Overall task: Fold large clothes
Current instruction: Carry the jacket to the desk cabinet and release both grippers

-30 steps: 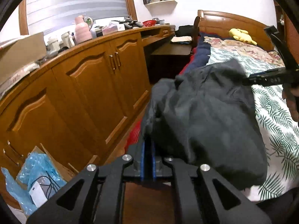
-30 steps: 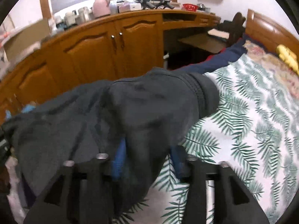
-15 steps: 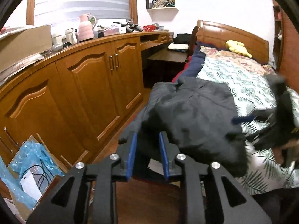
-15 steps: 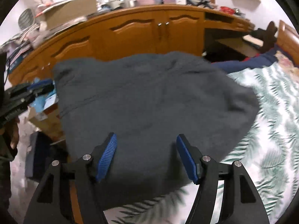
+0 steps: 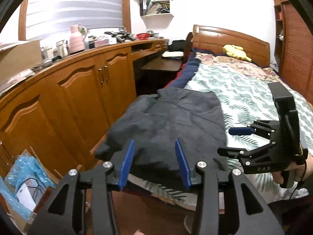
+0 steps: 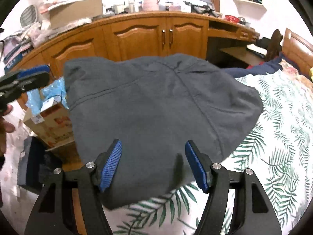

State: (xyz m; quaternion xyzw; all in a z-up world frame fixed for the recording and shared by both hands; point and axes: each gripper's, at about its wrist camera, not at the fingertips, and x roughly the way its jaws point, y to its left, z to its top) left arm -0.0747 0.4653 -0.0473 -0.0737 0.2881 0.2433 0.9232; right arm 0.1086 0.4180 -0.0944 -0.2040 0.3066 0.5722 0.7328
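Note:
A dark grey garment (image 5: 168, 125) lies folded and fairly flat on the near left corner of the bed, its left side hanging over the bed's edge; it also shows in the right wrist view (image 6: 156, 105). My left gripper (image 5: 154, 162) is open and empty, just short of the garment's near edge. My right gripper (image 6: 152, 162) is open and empty above the garment's near edge; in the left wrist view it (image 5: 234, 141) hovers at the garment's right side. The left gripper also shows at the left edge of the right wrist view (image 6: 25, 78).
The bed has a green leaf-print cover (image 5: 254, 90), a wooden headboard (image 5: 230, 37) and a yellow plush toy (image 5: 234, 51). Wooden cabinets (image 5: 82, 90) with a cluttered top run along the left. A cardboard box with blue plastic (image 5: 21, 178) stands on the floor.
Both grippers have let go of the garment and opened. The garment, held up a second ago, has dropped flat onto the bed corner. Both grippers have drawn back from it.

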